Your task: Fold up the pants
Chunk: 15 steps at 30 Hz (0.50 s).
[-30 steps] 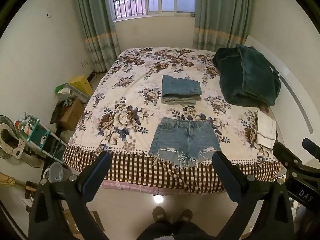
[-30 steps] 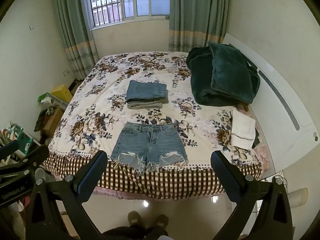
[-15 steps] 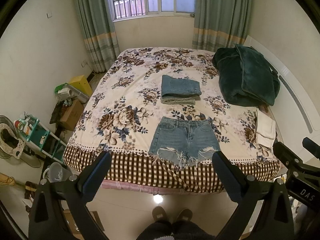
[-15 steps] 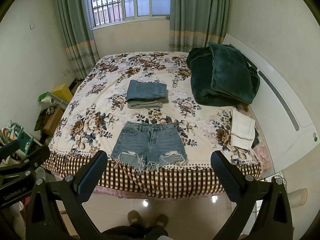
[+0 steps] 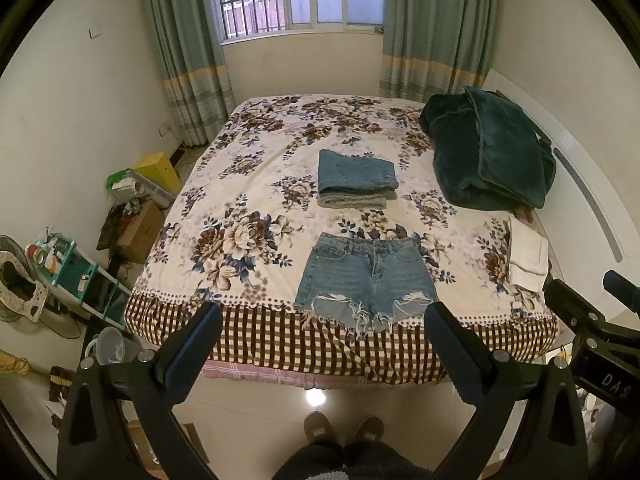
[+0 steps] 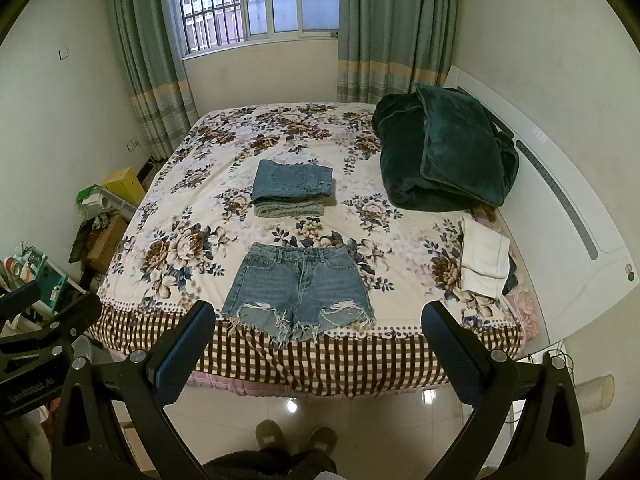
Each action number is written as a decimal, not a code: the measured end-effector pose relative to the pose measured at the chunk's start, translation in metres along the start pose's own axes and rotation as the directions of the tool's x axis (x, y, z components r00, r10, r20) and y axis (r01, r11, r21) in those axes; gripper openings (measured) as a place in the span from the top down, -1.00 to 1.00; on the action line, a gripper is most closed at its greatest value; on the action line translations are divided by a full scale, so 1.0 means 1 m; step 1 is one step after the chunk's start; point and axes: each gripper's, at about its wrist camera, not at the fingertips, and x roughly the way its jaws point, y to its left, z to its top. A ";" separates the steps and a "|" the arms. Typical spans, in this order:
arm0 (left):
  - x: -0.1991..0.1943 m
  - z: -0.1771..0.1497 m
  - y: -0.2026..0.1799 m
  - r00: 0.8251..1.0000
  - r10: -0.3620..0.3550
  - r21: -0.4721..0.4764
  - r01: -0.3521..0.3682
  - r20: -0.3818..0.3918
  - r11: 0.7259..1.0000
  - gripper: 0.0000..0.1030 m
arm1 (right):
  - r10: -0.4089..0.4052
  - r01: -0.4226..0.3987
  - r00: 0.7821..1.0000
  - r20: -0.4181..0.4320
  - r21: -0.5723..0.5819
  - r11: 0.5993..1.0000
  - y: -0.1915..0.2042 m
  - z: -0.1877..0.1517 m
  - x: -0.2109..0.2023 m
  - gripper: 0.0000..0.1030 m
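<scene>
A pair of frayed denim shorts (image 5: pixel 366 278) lies flat near the foot edge of the floral bed (image 5: pixel 248 184), waistband away from me; it also shows in the right wrist view (image 6: pixel 302 288). My left gripper (image 5: pixel 322 344) is open and empty, held above the floor short of the bed. My right gripper (image 6: pixel 318 340) is open and empty at the same distance. Each gripper's body shows at the edge of the other's view.
A stack of folded jeans (image 5: pixel 356 178) sits mid-bed behind the shorts. A dark green blanket (image 5: pixel 488 156) lies at the right, white folded cloth (image 5: pixel 526 254) near the right edge. Boxes and a teal shelf (image 5: pixel 76 272) crowd the floor on the left. My feet (image 5: pixel 344 430) stand on the tiles.
Both views have shifted very slightly; the shorts and the grippers' jaws stand as before.
</scene>
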 end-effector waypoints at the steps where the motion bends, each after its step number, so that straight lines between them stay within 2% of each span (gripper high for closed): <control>1: -0.001 0.001 0.000 1.000 0.001 0.000 -0.001 0.002 1.000 -1.00 | 0.000 0.000 1.000 0.000 0.000 1.000 0.000 0.000 0.000 -1.00; 15: -0.002 0.000 0.000 1.000 0.000 0.000 0.000 0.003 1.000 -1.00 | 0.001 -0.001 1.000 0.001 -0.003 1.000 0.003 -0.004 -0.007 -1.00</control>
